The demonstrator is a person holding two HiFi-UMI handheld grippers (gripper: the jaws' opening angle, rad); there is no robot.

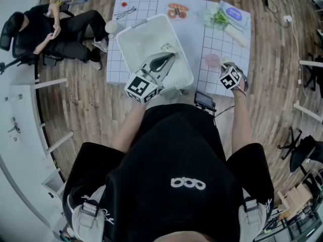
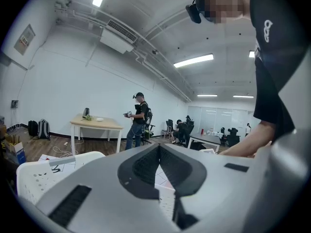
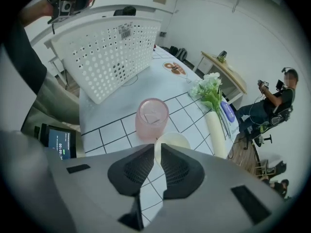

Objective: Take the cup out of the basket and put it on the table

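Nearest the lens: black shirt, soft knit, filling the lower head view.

Beyond it: right gripper, matte grey plastic with ribbed dark pads, pointing steeply down, pinched shut on the thin wall of the cream cup. Cup already out of the basket, low over the table near its front edge. Cannot tell whether its base is down. Just beside it, close to touching: pink cup, translucent, rounded and glossy.

Left gripper: jaws together, nothing between them, lying over the basket. Basket itself: white rigid plastic with rounded corners and walls punched with rows of small holes.

Table cover: smooth, pale, ruled in a dark grid. Further back: a spray of artificial flowers.

Likely trouble:
- Letting go before the base sits flat probably tips a light, smooth cup held only by its rim.
- Swinging sideways on withdrawal risks knocking the pink cup over.
- A one-wall pinch on glazed-looking material may let the cup pivot or slip.
- The front edge is close, so a nudge towards the person could send the cup off.
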